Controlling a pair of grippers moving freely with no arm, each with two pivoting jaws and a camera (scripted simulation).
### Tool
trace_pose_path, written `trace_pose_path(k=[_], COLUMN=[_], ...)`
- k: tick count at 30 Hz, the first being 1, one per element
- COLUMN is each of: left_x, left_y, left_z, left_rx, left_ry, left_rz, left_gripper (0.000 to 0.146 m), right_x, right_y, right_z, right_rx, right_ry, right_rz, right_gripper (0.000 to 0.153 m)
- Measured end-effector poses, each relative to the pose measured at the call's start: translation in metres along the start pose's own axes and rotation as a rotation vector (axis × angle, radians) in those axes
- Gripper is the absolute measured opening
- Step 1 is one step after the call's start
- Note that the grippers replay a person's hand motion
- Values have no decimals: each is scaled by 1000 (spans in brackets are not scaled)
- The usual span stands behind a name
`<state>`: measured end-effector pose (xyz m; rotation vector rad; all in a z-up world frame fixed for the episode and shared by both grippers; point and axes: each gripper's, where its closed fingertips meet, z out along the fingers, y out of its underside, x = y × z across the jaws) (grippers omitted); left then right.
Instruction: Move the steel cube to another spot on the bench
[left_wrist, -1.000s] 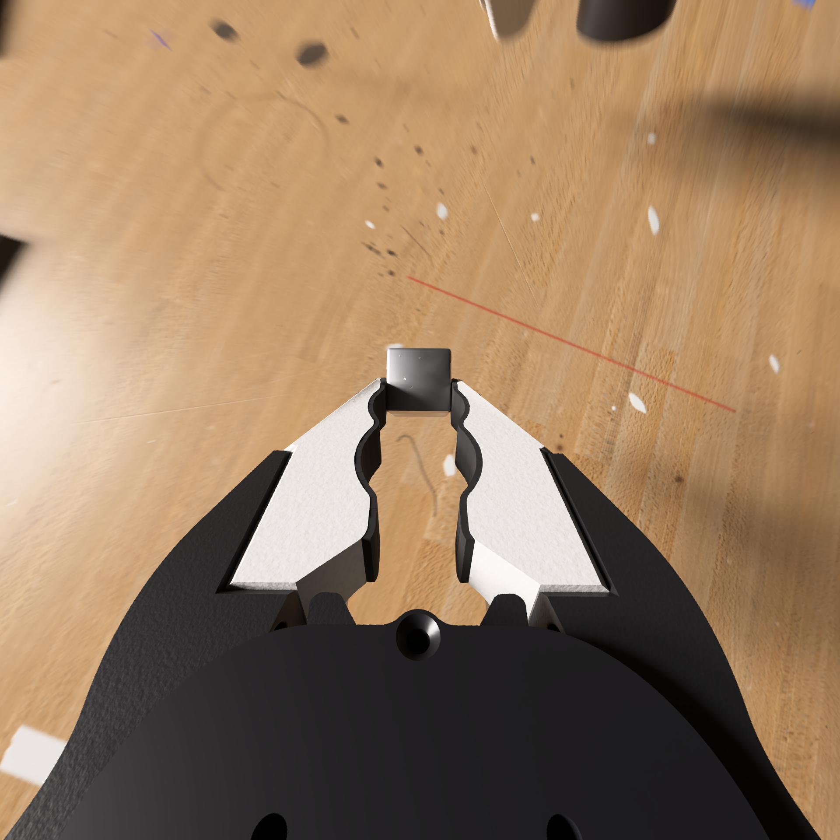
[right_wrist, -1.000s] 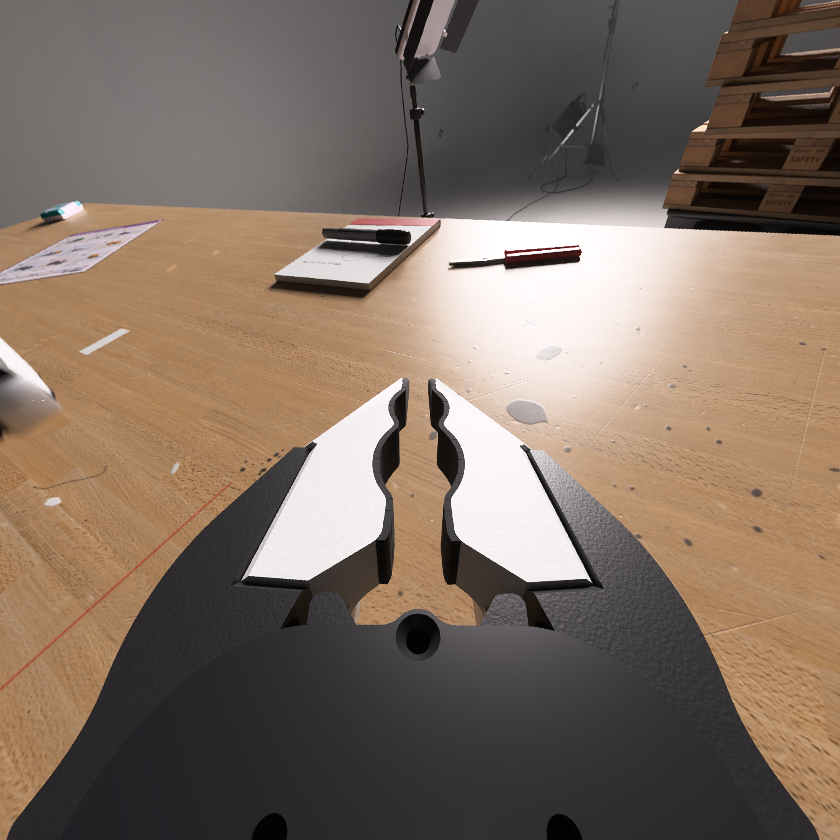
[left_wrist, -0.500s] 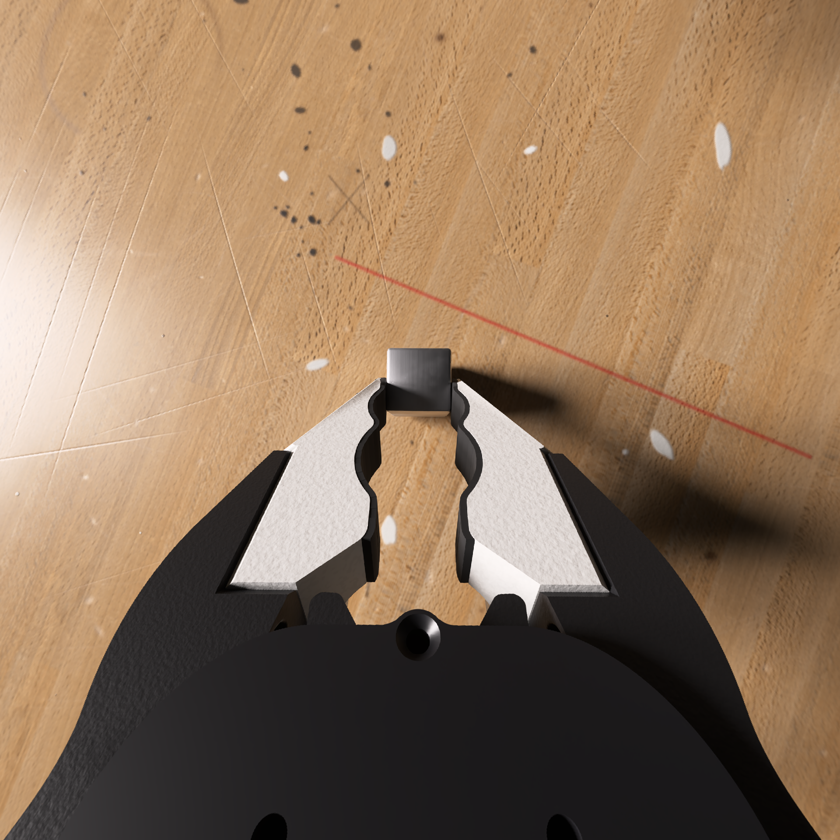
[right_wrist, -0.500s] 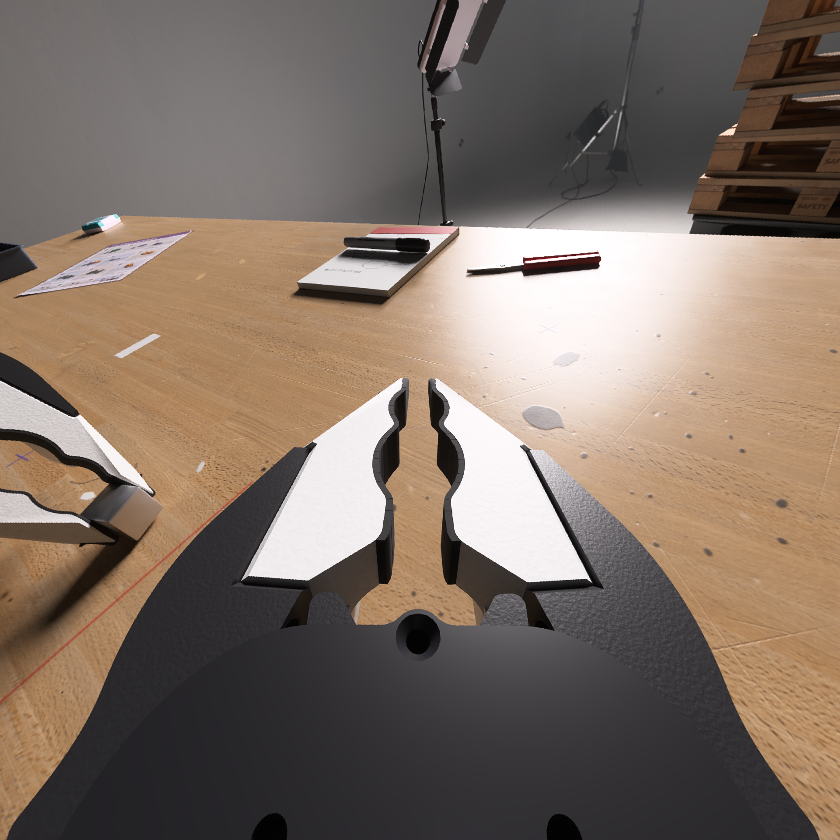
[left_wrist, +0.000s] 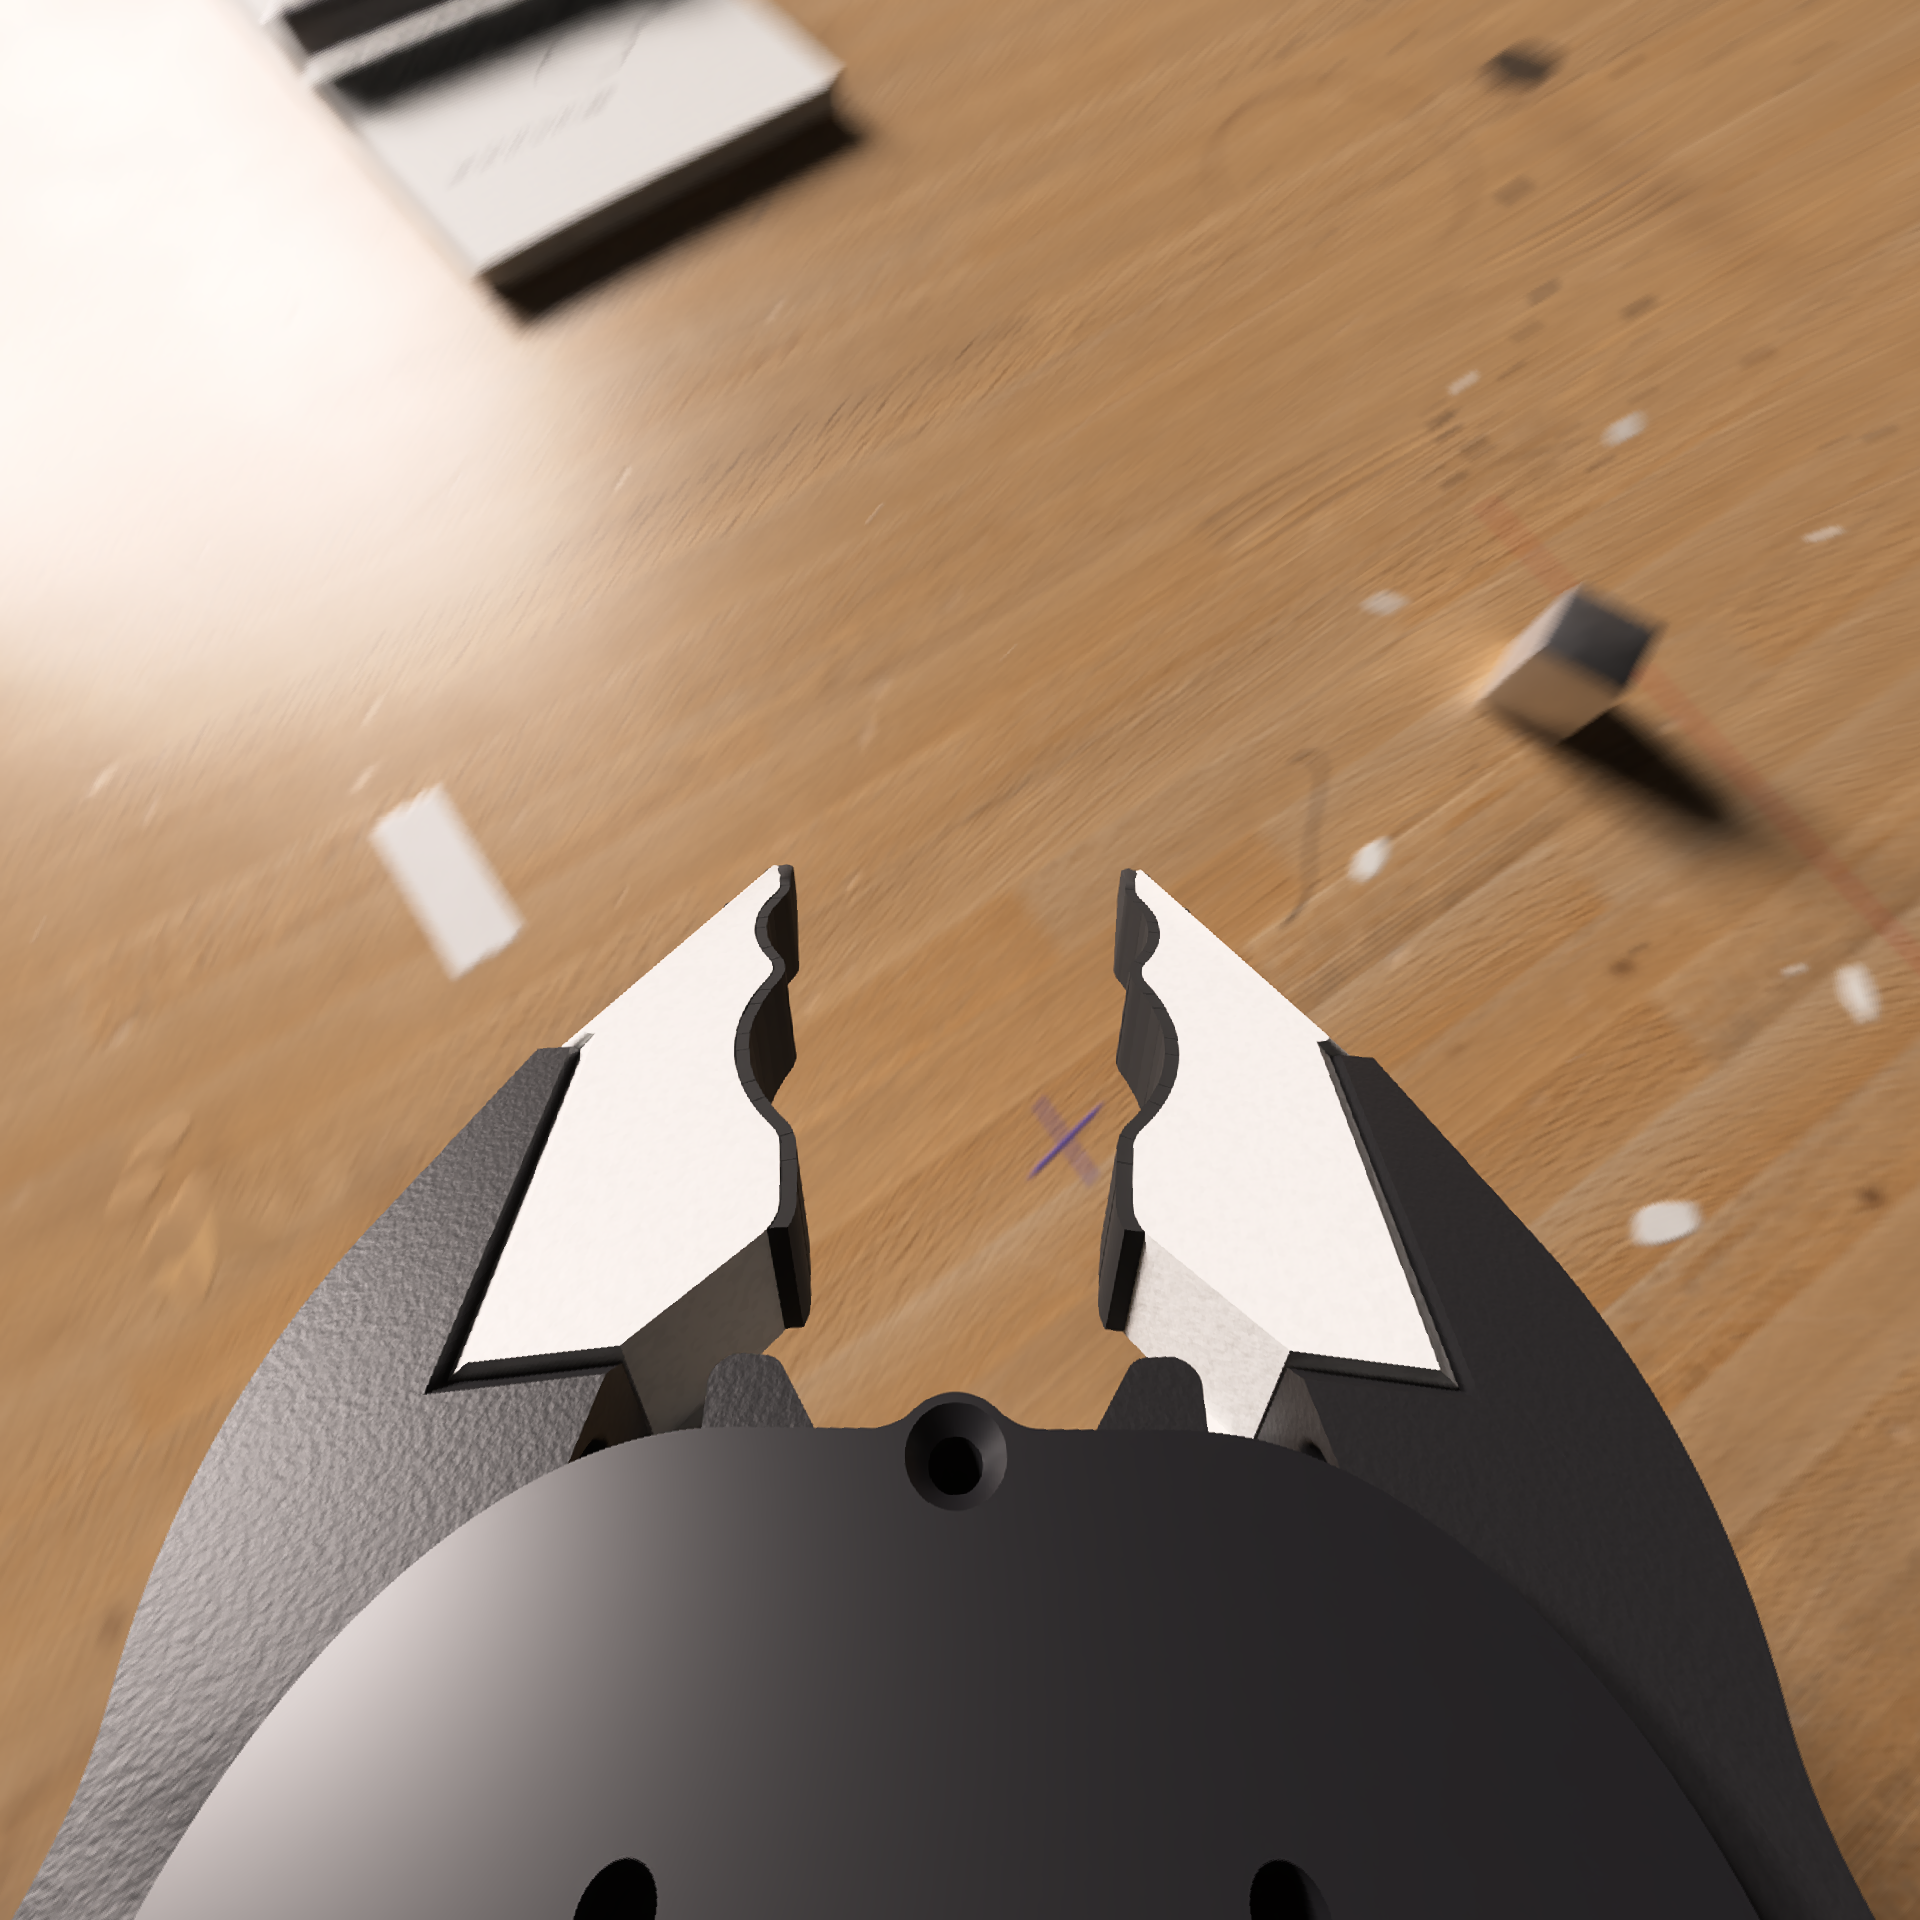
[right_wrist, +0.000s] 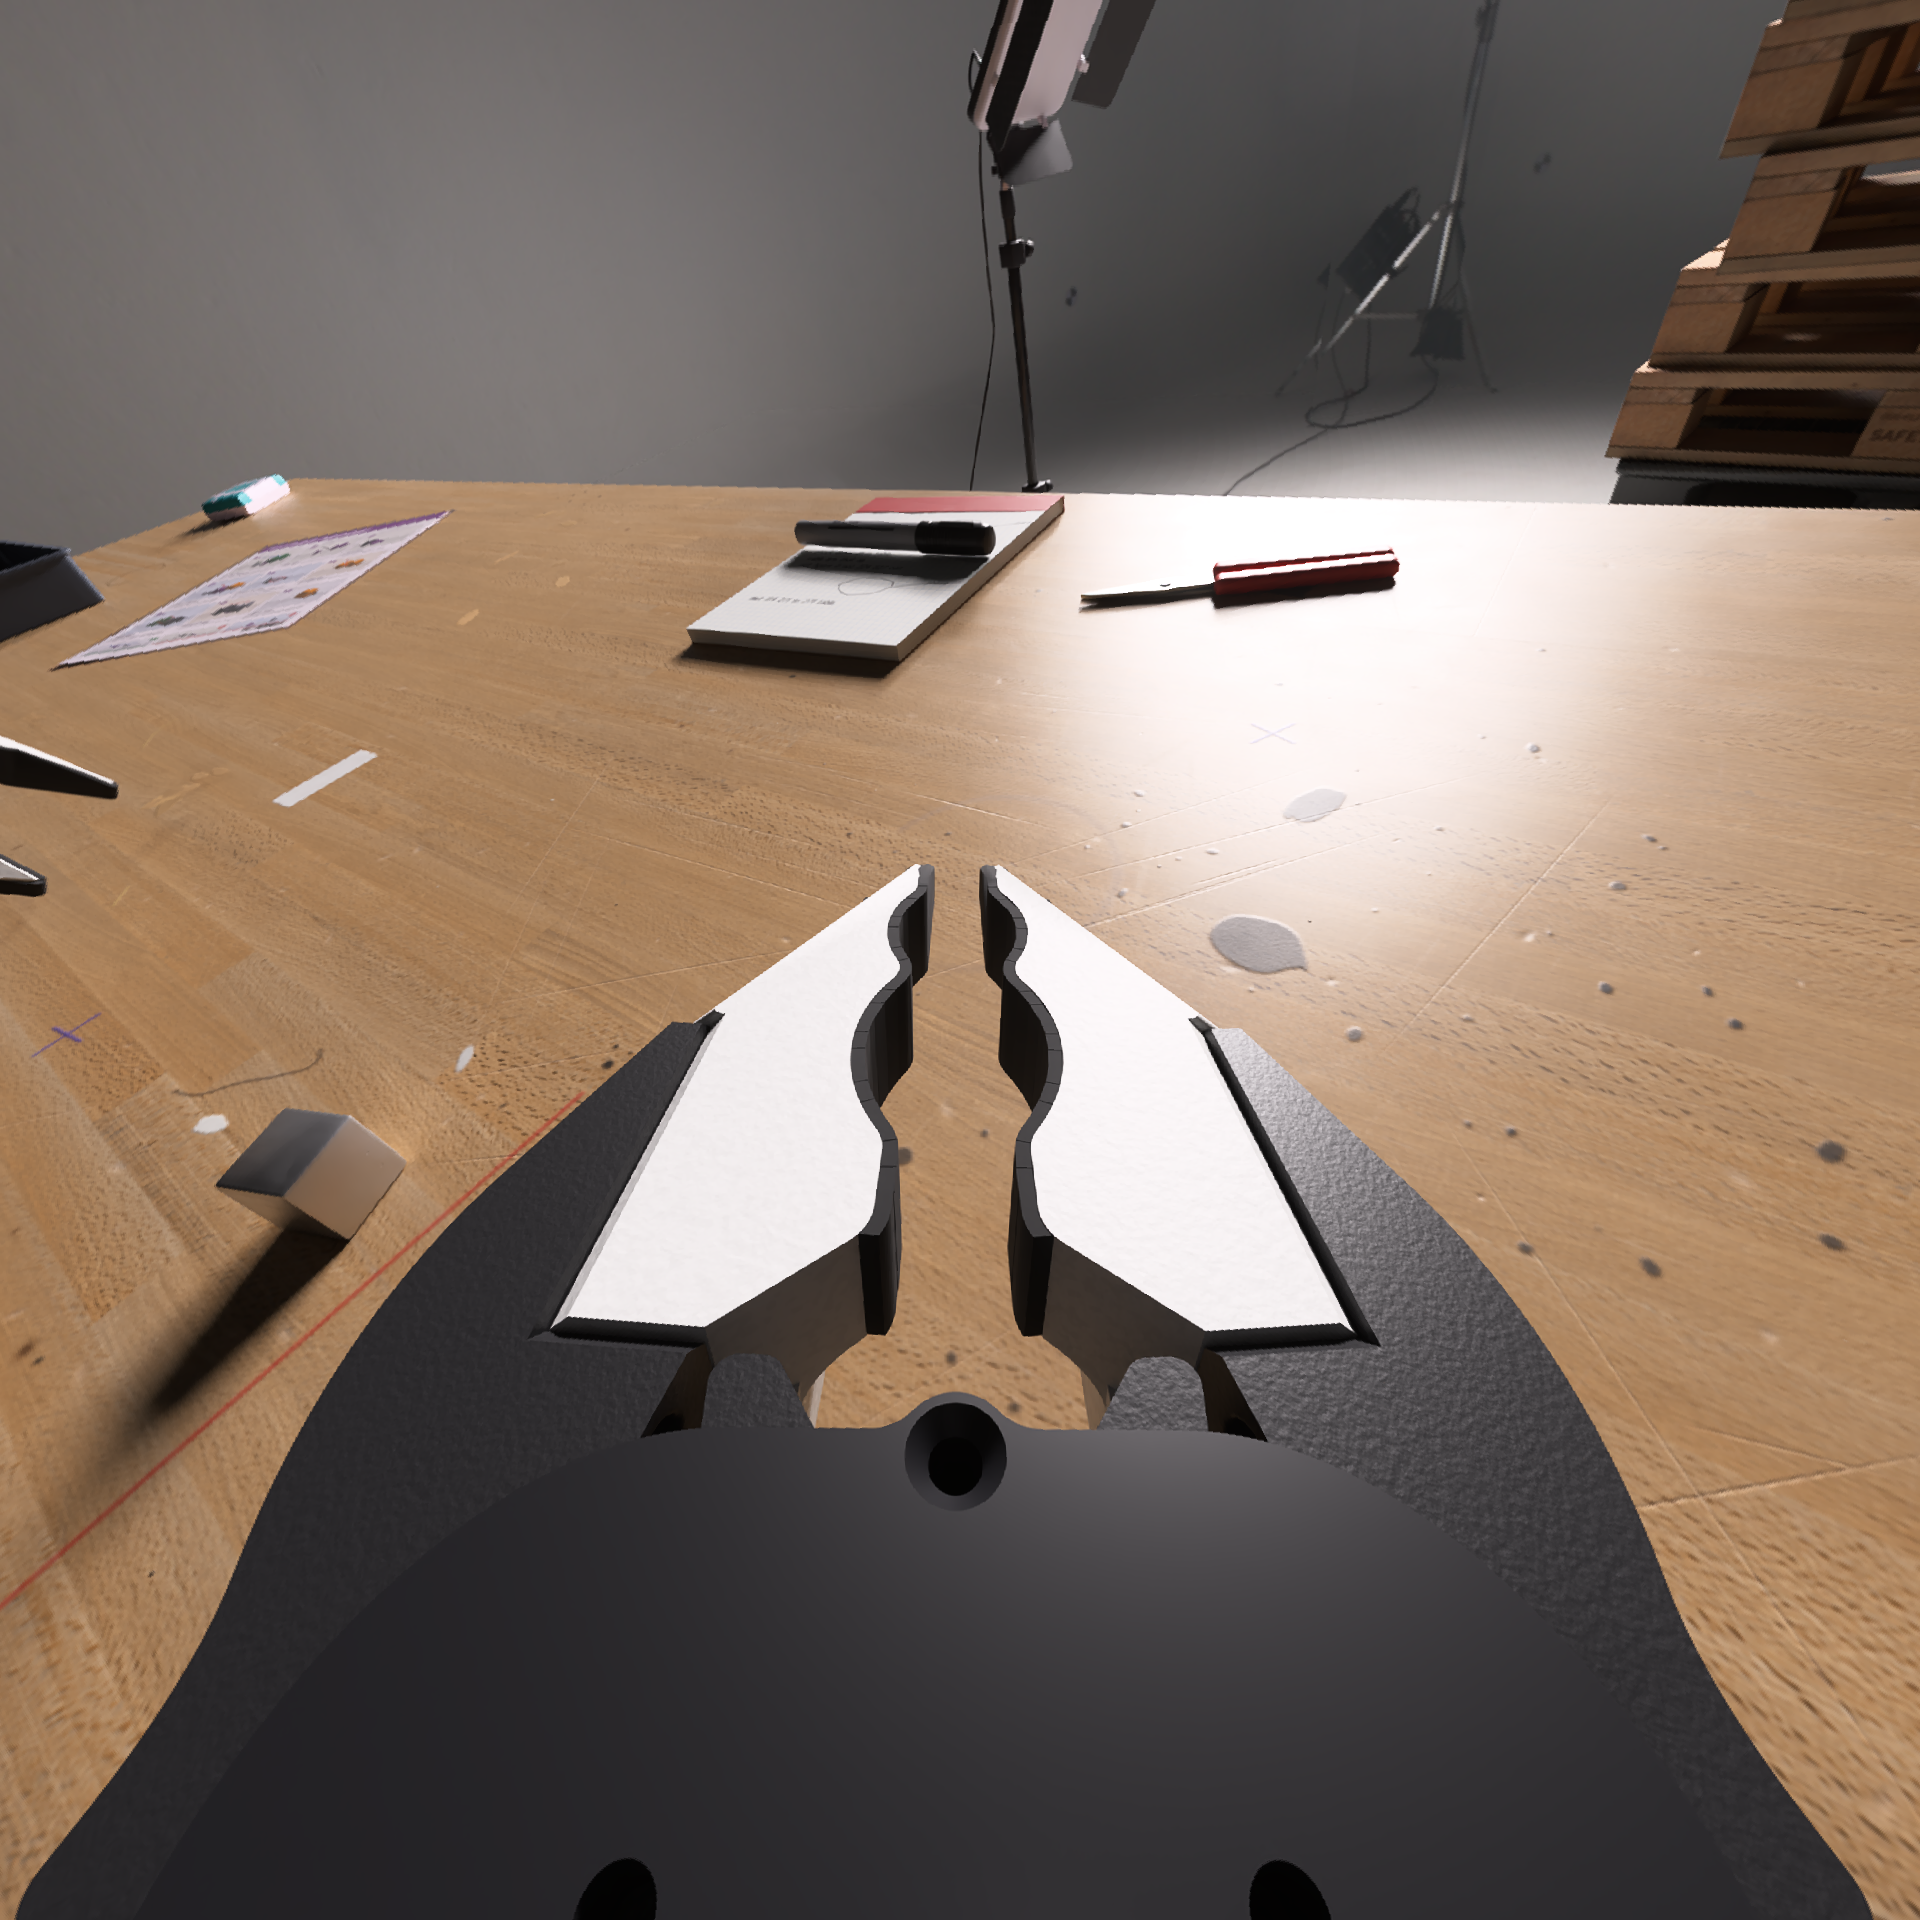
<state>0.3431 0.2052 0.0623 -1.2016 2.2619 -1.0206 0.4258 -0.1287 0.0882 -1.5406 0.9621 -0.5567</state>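
Note:
The steel cube (left_wrist: 1569, 665) rests on the wooden bench (left_wrist: 935, 520), on a thin red line, up and to the right of my left gripper (left_wrist: 956, 883). The left gripper is open, empty and well clear of the cube. The cube also shows in the right wrist view (right_wrist: 312, 1169), low on the left, beside my right gripper (right_wrist: 956, 878). The right gripper is shut and empty, hovering over the bench. The left gripper's fingertips (right_wrist: 62, 774) show at the left edge of the right wrist view.
A white notepad (right_wrist: 883, 592) with a black marker (right_wrist: 894, 537) lies at the back, also in the left wrist view (left_wrist: 582, 135). A red-handled screwdriver (right_wrist: 1247, 579), a printed sheet (right_wrist: 249, 587), a white tape strip (left_wrist: 445, 878) and wooden pallets (right_wrist: 1787, 312) are around.
My left gripper has opened and let go of the steel cube, then pulled back and to the left. The cube now sits on the bench. The right gripper has barely moved.

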Motion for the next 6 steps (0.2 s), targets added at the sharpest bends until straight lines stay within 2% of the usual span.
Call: trace_pose_path(k=[3, 6], left_x=[-25, -24], left_y=[32, 45], left_z=[-4, 2], left_rx=[-68, -84], left_ry=[-98, -85], left_rz=[-84, -144], left_gripper=[60, 59], right_x=[-2, -3], right_y=[2, 4], right_z=[2, 3], right_rx=[-14, -24], right_ry=[-6, -6], right_rz=[-10, -22], right_gripper=[8, 8])
